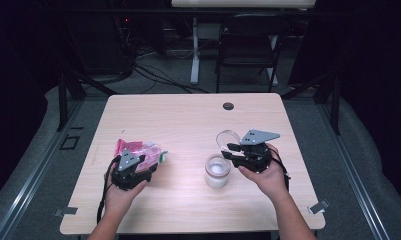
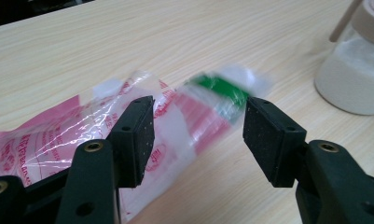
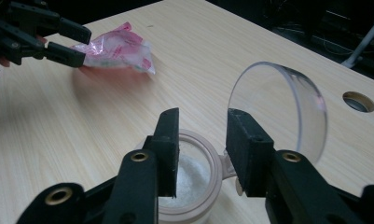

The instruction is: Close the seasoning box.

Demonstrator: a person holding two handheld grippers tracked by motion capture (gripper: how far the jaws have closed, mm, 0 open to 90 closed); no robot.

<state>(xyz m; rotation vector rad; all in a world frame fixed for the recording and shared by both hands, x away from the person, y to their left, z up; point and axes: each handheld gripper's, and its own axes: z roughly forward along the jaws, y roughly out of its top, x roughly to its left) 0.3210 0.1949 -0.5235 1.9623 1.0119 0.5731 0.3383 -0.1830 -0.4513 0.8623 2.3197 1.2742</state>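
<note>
Clearly, the soft, light, crinkly pink plastic bag [image 1: 138, 151] is seen near the tabletop's [image 1: 188, 120] left edge, between the open left gripper [image 2: 198, 135] jaws, ungripped. Its middle is best pinched.

Light wooden table [image 1: 188, 115], round cable hole [image 1: 228, 106] near its far edge, pink plastic bag [image 1: 138, 150] left of open glass jar [image 1: 217, 172] of white powder.

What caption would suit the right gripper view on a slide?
Right gripper poised over an open jar of white powder, clear lid tipped back.
</note>
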